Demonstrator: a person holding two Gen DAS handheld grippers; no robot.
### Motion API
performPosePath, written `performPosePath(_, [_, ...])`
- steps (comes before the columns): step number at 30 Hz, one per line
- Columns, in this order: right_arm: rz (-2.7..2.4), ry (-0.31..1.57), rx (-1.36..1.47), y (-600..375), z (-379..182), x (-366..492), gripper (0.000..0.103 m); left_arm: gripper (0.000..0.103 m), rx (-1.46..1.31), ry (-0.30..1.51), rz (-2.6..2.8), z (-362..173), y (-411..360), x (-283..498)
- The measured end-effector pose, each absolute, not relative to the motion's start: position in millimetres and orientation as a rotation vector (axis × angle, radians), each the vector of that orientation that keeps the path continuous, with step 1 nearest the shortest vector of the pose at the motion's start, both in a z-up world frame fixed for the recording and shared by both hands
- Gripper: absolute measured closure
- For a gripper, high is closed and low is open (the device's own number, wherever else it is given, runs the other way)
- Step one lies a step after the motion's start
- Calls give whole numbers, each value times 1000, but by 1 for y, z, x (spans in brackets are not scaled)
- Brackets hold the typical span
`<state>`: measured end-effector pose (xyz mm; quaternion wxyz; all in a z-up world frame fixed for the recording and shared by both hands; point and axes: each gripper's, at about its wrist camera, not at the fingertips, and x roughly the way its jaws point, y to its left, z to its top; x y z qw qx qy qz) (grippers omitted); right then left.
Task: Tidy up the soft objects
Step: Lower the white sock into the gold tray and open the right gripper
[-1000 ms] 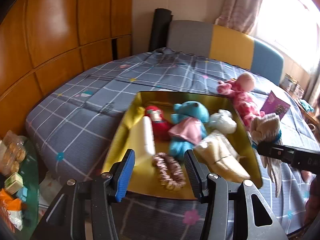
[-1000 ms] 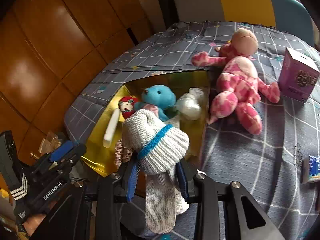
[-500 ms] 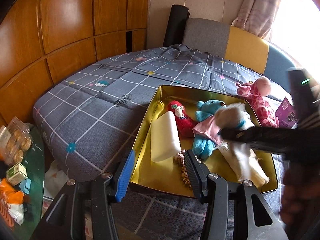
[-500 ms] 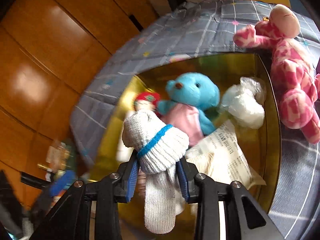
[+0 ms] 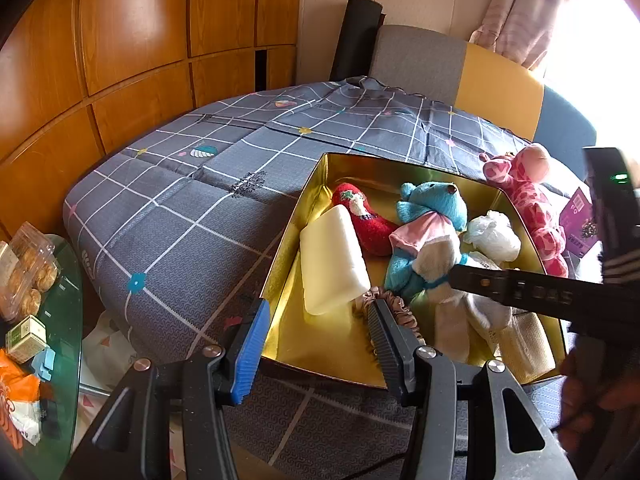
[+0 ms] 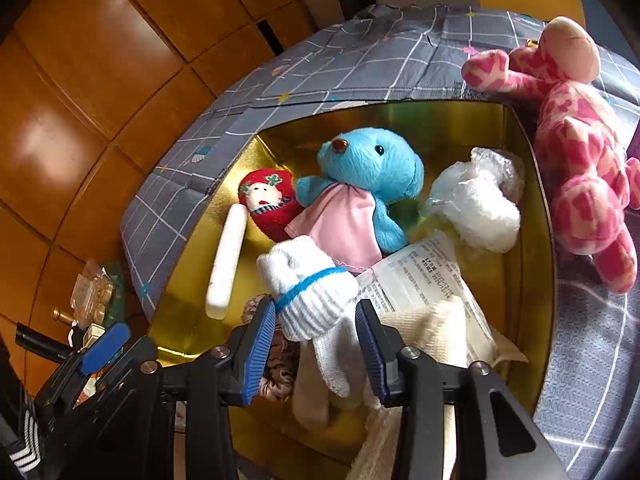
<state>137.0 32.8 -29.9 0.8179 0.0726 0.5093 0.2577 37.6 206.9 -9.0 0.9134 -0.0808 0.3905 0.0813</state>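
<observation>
A gold box (image 5: 320, 340) (image 6: 176, 320) sits on the grey checked bed. It holds a blue teddy (image 5: 434, 204) (image 6: 368, 168), a red doll (image 5: 362, 216) (image 6: 268, 200), a white foam block (image 5: 332, 260) (image 6: 228, 256), a white bag (image 5: 494, 236) (image 6: 476, 204), a scrunchie (image 5: 394, 304) and a packaged cloth (image 6: 428, 280). My right gripper (image 6: 316, 340) is over the box with its jaws spread wide around a white glove with a blue band (image 6: 310, 288) (image 5: 440, 260), which sits loose between them. My left gripper (image 5: 316, 340) is open and empty at the box's near edge.
A pink spotted plush (image 5: 528, 196) (image 6: 576, 152) lies on the bed right of the box, next to a purple carton (image 5: 576, 220). A glass side table (image 5: 60, 320) with snacks stands at the left. Wooden panels line the wall behind.
My right gripper carried the glove from beside the box to over it, lowered, and its jaws have spread apart. My left gripper drew back left and stayed open.
</observation>
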Motion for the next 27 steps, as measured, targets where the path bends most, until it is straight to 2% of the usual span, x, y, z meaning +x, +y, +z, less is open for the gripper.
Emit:
performPosePath(3, [563, 1082, 111, 37, -29, 131, 61, 51, -165, 808, 169, -10, 206, 38])
performPosePath(6, [545, 1083, 50, 46, -38, 129, 70, 51, -160, 811, 165, -11, 205, 39])
performPosePath(11, [531, 1078, 26, 48, -45, 128, 70, 47, -149, 797, 159, -8, 201, 37])
performPosePath(20, [523, 1049, 39, 41, -34, 118, 70, 47, -135, 792, 141, -5, 193, 35])
performPosePath(24, [503, 975, 16, 34, -17, 105, 66, 41, -132, 782, 130, -3, 189, 33])
performPosePath(27, [472, 939, 2, 25, -9, 97, 64, 41, -131, 772, 126, -1, 186, 31])
